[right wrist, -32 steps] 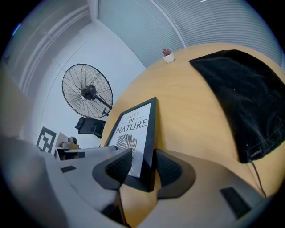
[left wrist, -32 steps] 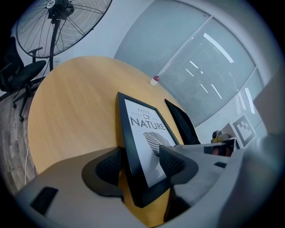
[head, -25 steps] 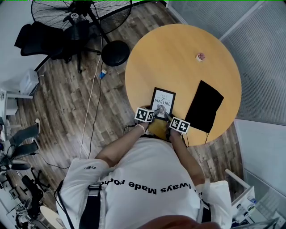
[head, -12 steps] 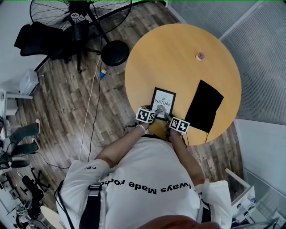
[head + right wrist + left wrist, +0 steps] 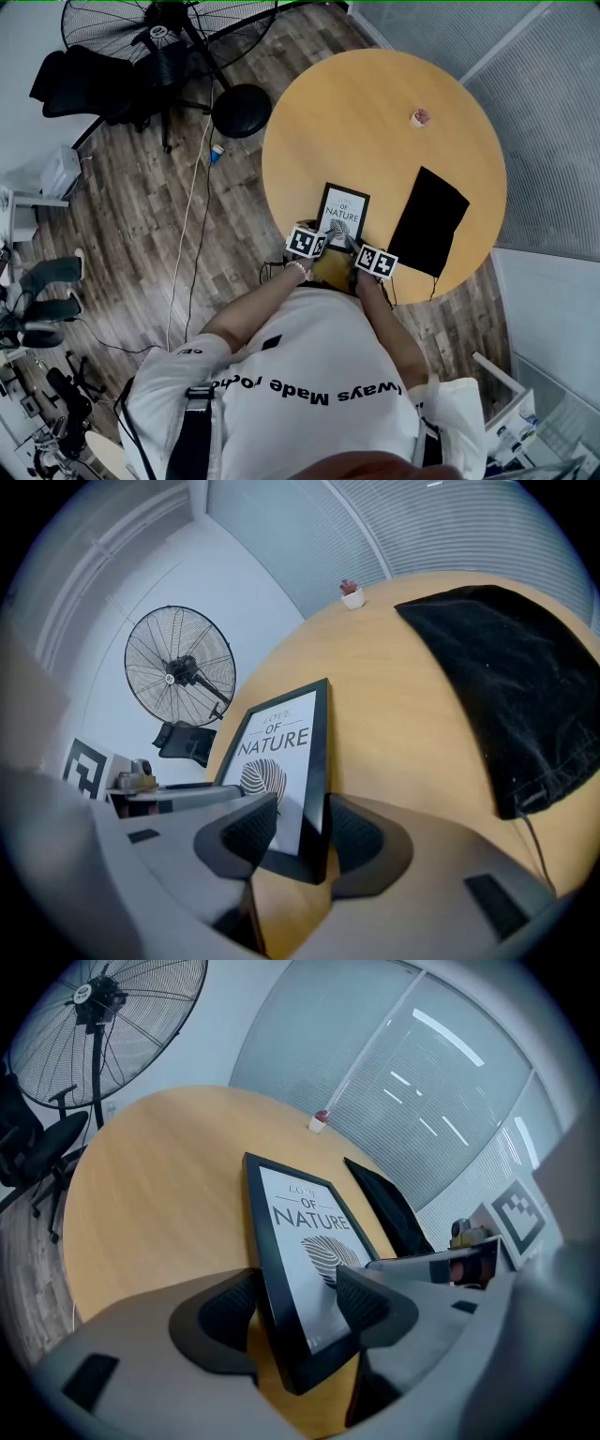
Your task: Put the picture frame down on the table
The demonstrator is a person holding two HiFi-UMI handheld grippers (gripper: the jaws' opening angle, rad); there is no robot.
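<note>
A black picture frame (image 5: 345,211) holding a white print that reads "OF NATURE" sits at the near edge of the round wooden table (image 5: 375,112). Its far end rests on the tabletop and its near end is held up. My left gripper (image 5: 322,232) is shut on the frame's near left edge (image 5: 300,1232), one jaw on the print side and the other behind it, as the left gripper (image 5: 291,1302) view shows. My right gripper (image 5: 350,243) is shut on the frame's near right edge (image 5: 281,738), the black border sitting between the jaws of the right gripper (image 5: 302,829).
A black cloth (image 5: 428,221) lies on the table to the right of the frame. A small pot (image 5: 420,118) stands near the table's far side. A floor fan (image 5: 169,28) and a black chair (image 5: 84,84) stand on the wood floor beyond the table's left.
Both grippers and the frame have crept very slightly to the right. Both grips are unchanged.
</note>
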